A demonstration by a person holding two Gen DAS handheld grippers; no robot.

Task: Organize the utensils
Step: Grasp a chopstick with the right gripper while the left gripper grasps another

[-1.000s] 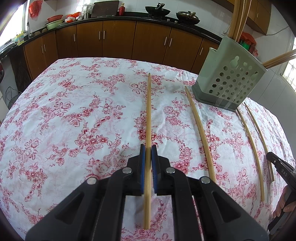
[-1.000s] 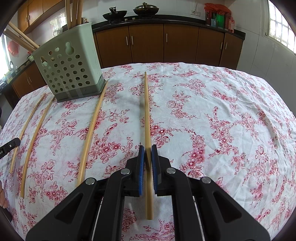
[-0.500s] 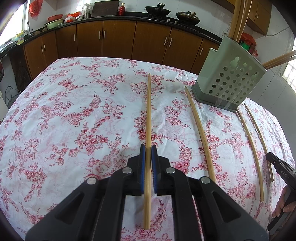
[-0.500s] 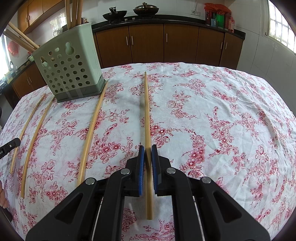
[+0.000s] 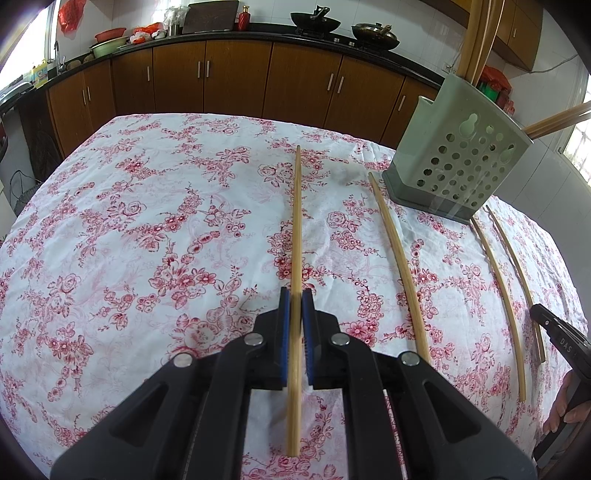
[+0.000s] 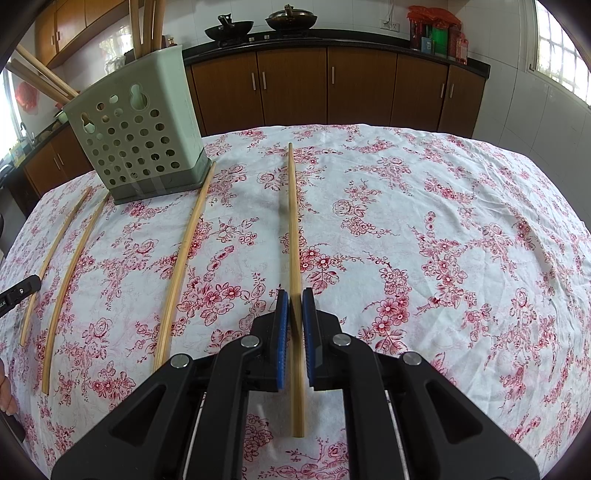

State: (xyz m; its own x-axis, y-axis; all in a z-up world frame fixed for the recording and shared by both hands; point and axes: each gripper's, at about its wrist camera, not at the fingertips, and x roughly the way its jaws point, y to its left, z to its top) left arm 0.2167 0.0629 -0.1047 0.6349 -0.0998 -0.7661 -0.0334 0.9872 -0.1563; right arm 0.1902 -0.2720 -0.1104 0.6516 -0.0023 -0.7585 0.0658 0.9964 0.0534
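Note:
My left gripper [image 5: 295, 299] is shut on a long bamboo chopstick [image 5: 296, 221] that points forward over the floral tablecloth [image 5: 147, 221]. My right gripper [image 6: 295, 299] is shut on another bamboo chopstick [image 6: 293, 221], also pointing forward. A pale green perforated utensil holder [image 5: 461, 162] stands on the table with several chopsticks in it; it also shows in the right wrist view [image 6: 136, 136]. Three more chopsticks lie on the cloth: one close to the holder [image 6: 184, 258] and two beyond it [image 6: 70, 266].
Brown kitchen cabinets [image 5: 240, 77] and a counter with woks [image 5: 314, 22] stand behind the table. The table's edges curve away at left and right. The other gripper's tip shows at the frame edge [image 5: 557, 332].

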